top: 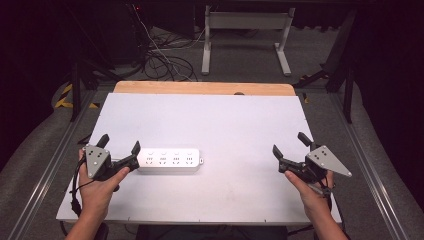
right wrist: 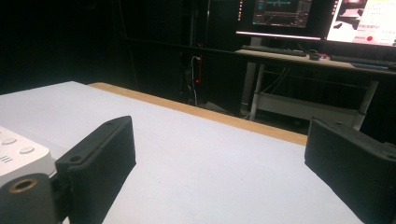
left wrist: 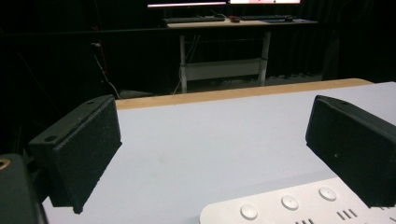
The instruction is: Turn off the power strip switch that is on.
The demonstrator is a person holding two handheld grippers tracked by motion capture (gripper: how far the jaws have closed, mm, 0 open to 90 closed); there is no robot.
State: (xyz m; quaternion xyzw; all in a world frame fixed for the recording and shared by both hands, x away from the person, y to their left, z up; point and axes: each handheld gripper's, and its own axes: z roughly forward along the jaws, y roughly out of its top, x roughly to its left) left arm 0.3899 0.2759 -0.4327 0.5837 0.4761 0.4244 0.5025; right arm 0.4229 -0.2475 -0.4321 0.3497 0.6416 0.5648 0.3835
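At seven o'clock on the white table (top: 225, 125), a white power strip (top: 169, 160) lies flat, long axis running nine to three, sockets up. The left gripper (top: 120, 150) sits just beside its nine o'clock end, jaws wide apart and holding nothing; one jaw looks close to the strip's corner, contact uncertain. In the left gripper view the strip's end (left wrist: 299, 205) shows low, toward the jaw at three o'clock rather than centred. The right gripper (top: 290, 145) rests well apart at four o'clock, jaws spread wide, empty.

Judgement: the approach to the strip is in hand. To do it well, shift the left gripper so the strip's end sits squarely between both jaws, keep them level with the table, then close across the narrow width, not the buttons.
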